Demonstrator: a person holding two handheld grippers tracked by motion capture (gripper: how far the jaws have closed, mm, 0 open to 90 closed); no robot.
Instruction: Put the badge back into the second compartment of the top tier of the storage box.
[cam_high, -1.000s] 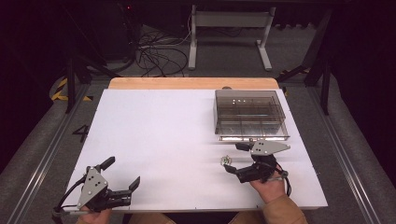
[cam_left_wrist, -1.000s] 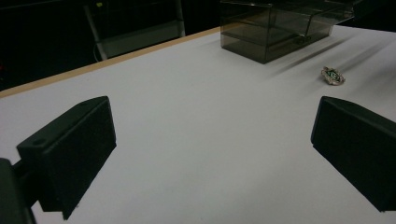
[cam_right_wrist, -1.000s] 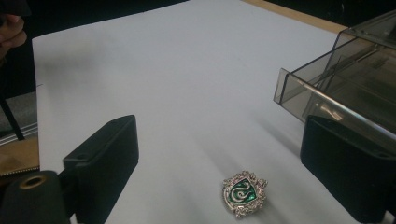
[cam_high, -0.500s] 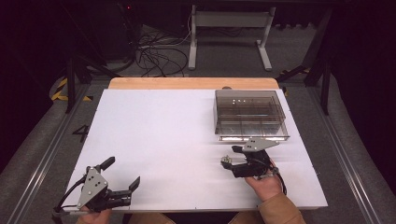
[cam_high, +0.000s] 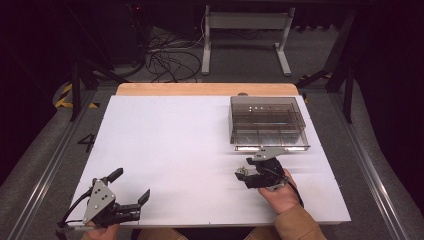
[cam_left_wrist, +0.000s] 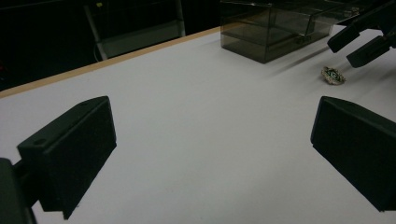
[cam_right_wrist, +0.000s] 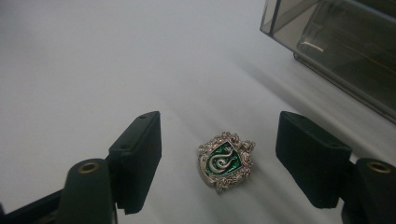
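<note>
Flat on white table (cam_right_wrist: 93, 70), badge (cam_right_wrist: 226, 161), crest top away from right tool (cam_right_wrist: 219, 163).

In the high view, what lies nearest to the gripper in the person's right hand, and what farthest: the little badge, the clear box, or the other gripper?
From the right gripper:
1. Green and silver badge, on the table between its open jaws.
2. Clear box, just beyond it, toward the table's far edge.
3. Left gripper, across the table at the near left corner.

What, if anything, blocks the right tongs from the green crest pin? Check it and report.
Nothing visible does. The crest pin lies flat on the bare white table, between the open jaws of the right tongs, which have just been closing in. Neither pad touches it yet.
</note>
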